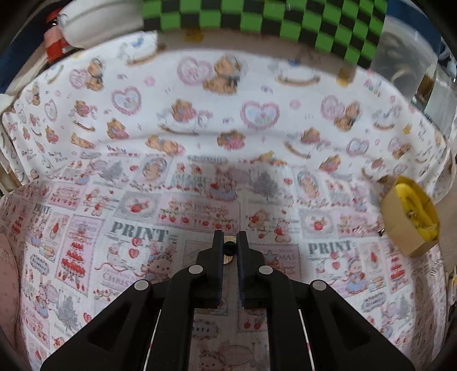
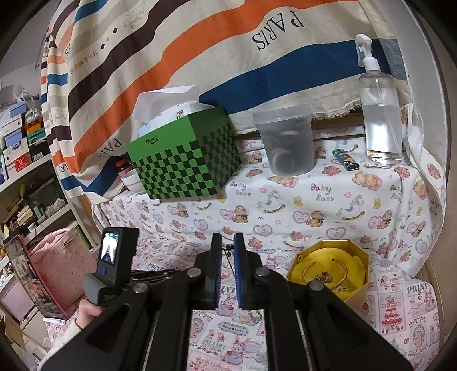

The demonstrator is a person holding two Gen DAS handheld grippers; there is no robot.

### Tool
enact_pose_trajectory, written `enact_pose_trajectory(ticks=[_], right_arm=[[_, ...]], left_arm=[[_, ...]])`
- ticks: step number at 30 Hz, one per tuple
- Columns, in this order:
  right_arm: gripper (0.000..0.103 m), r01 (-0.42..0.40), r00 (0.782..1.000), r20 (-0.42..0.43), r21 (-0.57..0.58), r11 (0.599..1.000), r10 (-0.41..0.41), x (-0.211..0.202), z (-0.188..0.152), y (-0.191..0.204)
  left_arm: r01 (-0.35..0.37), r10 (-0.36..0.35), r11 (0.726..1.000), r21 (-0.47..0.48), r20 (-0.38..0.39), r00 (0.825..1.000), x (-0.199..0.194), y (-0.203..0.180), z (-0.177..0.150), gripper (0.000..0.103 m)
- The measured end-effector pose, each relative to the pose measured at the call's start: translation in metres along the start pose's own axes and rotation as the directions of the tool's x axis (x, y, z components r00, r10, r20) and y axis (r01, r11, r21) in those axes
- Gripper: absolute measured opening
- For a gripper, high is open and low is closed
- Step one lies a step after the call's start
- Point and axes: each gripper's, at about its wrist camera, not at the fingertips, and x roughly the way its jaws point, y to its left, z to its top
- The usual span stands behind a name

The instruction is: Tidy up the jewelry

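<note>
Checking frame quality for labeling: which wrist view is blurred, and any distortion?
Left wrist view: motion-blurred, green checkered box and yellow-lined cardboard box smeared; left gripper stays sharp. Right wrist view: crisp, clear spray bottle readable. Both: fisheye bending, dark corners.

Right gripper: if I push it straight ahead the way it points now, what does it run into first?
Likely bare printed tablecloth. The right gripper, pinching a thin dark chain, aims between the green checkered box and the clear plastic tub; depth is unclear, but the tub looks closer to that line.
</note>
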Motion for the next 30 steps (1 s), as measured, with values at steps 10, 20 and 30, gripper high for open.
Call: enact_pose_trajectory(ticks=[10, 20, 30], right_arm=[[0.007, 0.013, 0.989, 0.148, 0.064, 0.998, -0.023, -0.033, 0.013, -0.02], [0.007, 0.07, 0.979, 0.178, 0.159, 0.985, -0.098, -0.038, 0.02, -0.06], [0.007, 0.119, 0.987, 0.075, 0.269, 0.956, -0.144, -0.005, 0.012, -0.106]], left_arm=[[0.098, -0.102, 0.995, 0.027, 0.282, 0.954, -0.102, -0.018, 0.004, 0.007], [0.223, -0.258, 0.963, 0.151, 0.285, 0.923, -0.134, -0.076, 0.027, 0.007], [0.315, -0.345, 0.93, 0.191, 0.152, 0.926, -0.095, -0.137, 0.045, 0.007]])
